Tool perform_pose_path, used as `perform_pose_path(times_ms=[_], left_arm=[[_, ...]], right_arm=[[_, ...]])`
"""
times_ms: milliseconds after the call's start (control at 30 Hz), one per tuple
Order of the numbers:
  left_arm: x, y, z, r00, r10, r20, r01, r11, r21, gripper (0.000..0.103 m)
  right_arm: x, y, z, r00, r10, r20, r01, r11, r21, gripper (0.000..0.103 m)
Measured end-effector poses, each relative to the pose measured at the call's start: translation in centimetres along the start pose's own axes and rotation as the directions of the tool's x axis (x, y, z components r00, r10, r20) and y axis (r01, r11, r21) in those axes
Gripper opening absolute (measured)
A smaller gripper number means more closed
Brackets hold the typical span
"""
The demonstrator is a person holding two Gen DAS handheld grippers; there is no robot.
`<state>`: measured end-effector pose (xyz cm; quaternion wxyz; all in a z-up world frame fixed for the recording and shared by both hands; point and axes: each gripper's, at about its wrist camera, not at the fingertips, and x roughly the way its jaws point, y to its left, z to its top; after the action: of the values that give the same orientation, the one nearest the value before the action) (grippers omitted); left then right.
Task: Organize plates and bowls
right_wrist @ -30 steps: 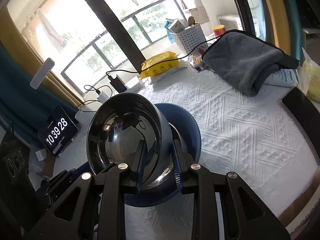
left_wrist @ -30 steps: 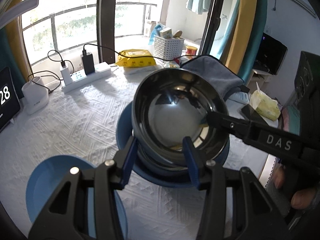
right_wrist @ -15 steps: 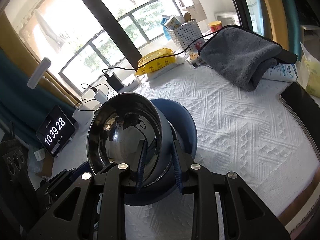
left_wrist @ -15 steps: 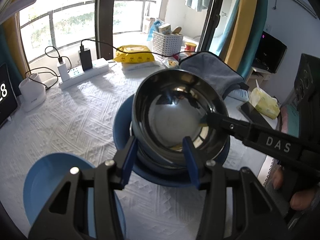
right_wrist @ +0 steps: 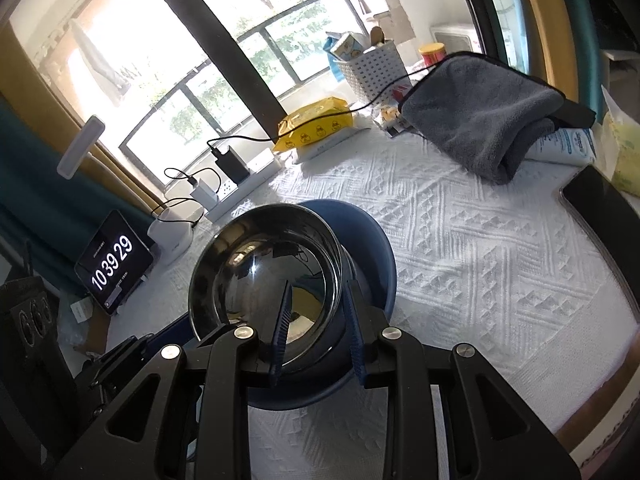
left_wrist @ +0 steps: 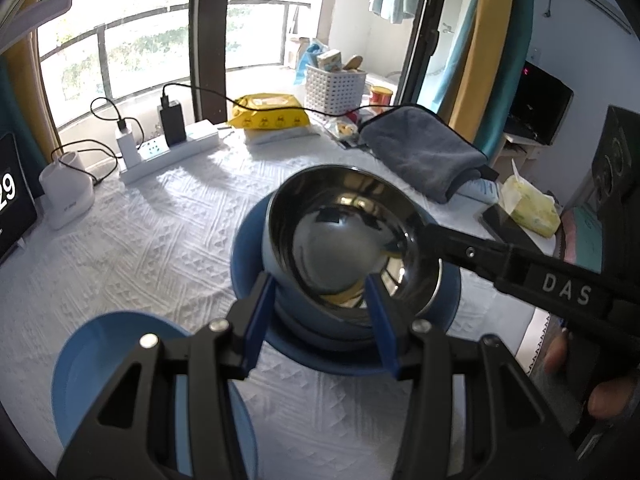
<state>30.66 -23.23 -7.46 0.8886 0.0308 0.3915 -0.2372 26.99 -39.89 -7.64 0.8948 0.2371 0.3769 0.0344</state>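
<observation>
A shiny steel bowl [left_wrist: 344, 232] sits tilted in another bowl on a dark blue plate [left_wrist: 248, 256] on the white tablecloth. My right gripper [right_wrist: 316, 320] is shut on the steel bowl's rim [right_wrist: 260, 276]; it shows in the left wrist view as a black arm marked DAS [left_wrist: 520, 272]. My left gripper [left_wrist: 320, 312] is open and empty, its jaws just in front of the stack's near edge. A second blue plate [left_wrist: 104, 344] lies at the lower left, partly under my left gripper.
A grey towel [left_wrist: 420, 152], yellow packet [left_wrist: 272, 114], white basket [left_wrist: 334, 86], power strip with chargers [left_wrist: 168, 148], white device [left_wrist: 66, 196] and clock display [right_wrist: 114, 268] ring the table's far side. A phone [right_wrist: 600, 204] and tissue pack [left_wrist: 528, 208] lie near the right edge.
The steel bowl has sunk lower and away from my left gripper, tilting over the stack on the blue plate. My right gripper's jaws stand wider but still straddle its rim.
</observation>
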Motion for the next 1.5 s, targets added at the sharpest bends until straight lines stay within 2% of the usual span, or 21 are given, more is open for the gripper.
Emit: perform_pose_path(times_ms=[767,833,867,900,967,1267,1500], left_arm=[[-3.3,3.3,0.8,0.998,0.015,0.057,-0.013,0.999,-0.044,0.050],[-3.6,3.5,0.9,0.998,0.020,0.065,-0.017,0.999,-0.046,0.050],[-3.6,3.6,0.9,0.998,0.022,0.065,-0.019,0.999,-0.047,0.051],[-3.5,3.9,1.0,0.998,0.023,0.062,-0.020,0.999,-0.050,0.051],[-3.2,4.3,1.1,0.999,0.018,0.045,-0.015,0.998,-0.058,0.051],[-0.7,6.6,0.8,1.000,0.002,-0.031,-0.006,0.991,-0.130,0.057],[0.5,6.6,-0.1,0.998,0.002,-0.066,-0.010,0.993,-0.120,0.059]], right_arm=[[-3.2,0.3,0.2,0.996,-0.036,0.080,0.039,0.998,-0.038,0.029],[-3.6,0.2,0.3,0.995,-0.038,0.088,0.041,0.998,-0.040,0.032],[-3.8,0.1,0.4,0.995,-0.034,0.093,0.038,0.998,-0.040,0.040],[-3.9,0.0,0.5,0.994,-0.031,0.101,0.035,0.999,-0.040,0.048],[-4.3,-0.3,0.6,0.993,-0.036,0.116,0.040,0.999,-0.036,0.053],[-3.6,-2.7,0.5,0.993,-0.058,0.107,0.059,0.998,-0.008,0.053],[-1.4,-4.4,-0.4,0.996,-0.063,0.060,0.062,0.998,0.028,0.053]])
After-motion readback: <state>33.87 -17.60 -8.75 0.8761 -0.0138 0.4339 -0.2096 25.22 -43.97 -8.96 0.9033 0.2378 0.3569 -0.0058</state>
